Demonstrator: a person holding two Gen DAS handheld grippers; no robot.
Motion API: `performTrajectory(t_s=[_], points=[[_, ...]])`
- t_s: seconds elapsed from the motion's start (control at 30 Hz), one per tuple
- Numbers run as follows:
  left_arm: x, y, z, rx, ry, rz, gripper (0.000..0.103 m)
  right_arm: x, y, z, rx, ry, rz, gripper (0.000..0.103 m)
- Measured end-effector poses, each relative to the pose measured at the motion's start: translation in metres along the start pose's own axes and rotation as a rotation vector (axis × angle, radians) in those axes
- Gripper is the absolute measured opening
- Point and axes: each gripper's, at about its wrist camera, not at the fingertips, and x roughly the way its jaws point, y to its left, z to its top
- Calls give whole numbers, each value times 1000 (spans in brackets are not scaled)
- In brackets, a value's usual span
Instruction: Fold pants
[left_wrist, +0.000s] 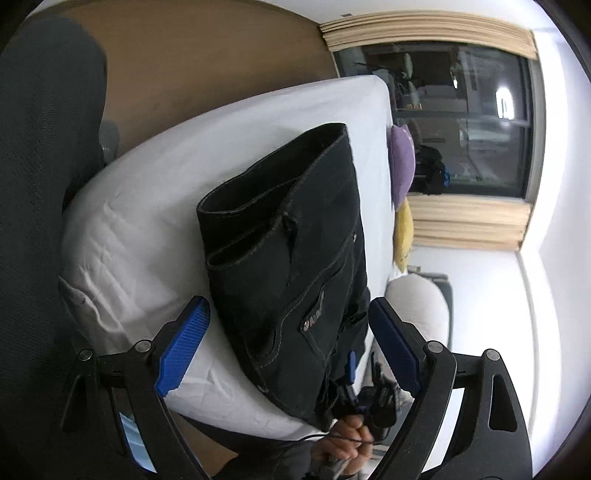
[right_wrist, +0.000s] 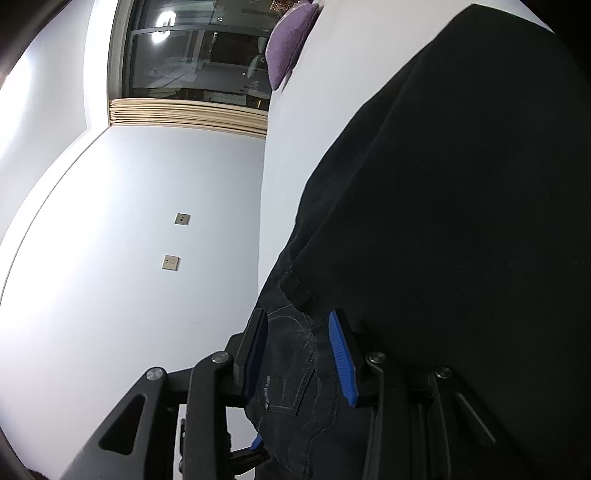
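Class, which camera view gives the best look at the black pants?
The left wrist view: the folded pants lie whole on the white bed, leg hems visible. The right wrist view shows only a close dark stretch of cloth with a pocket.

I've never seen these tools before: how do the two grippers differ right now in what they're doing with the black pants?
The left gripper stands wide open, its pads clear of the black pants lying between them on the white bed. The right gripper is narrower, its pads closed on a bunch of the pants near the pocket. Both have black arms and blue ribbed pads.
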Motion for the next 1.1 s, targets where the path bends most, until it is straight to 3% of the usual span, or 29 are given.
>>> performTrajectory(t_s=[0.2, 0.33, 0.43, 0.47, 0.53, 0.63, 0.87, 0.93, 1.1], points=[[12, 10, 12, -93, -9, -68, 85, -2, -2, -6, -33, 29, 14, 39], [17, 9, 15, -88, -16, -75, 77, -1, -1, -4, -38, 42, 7, 39], [15, 13, 15, -106, -9, -85, 48, -2, 2, 0, -51, 46, 10, 39], [17, 13, 14, -110, -4, -80, 32, -1, 4, 0, -55, 49, 8, 39], [18, 9, 14, -97, -3, -76, 29, 3, 9, 4, -78, 70, -13, 39], [16, -3, 14, -39, -5, -55, 25, 15, 18, 9, -119, 117, -62, 38], [10, -48, 12, 172, -29, -9, 19, 56, 31, 17, -195, 284, -197, 23], [10, -62, 10, 225, -34, -11, 19, 67, 25, 16, -190, 325, -230, 2], [14, -105, -1, 402, -43, -4, 17, 72, 14, 13, -175, 342, -249, 0]])
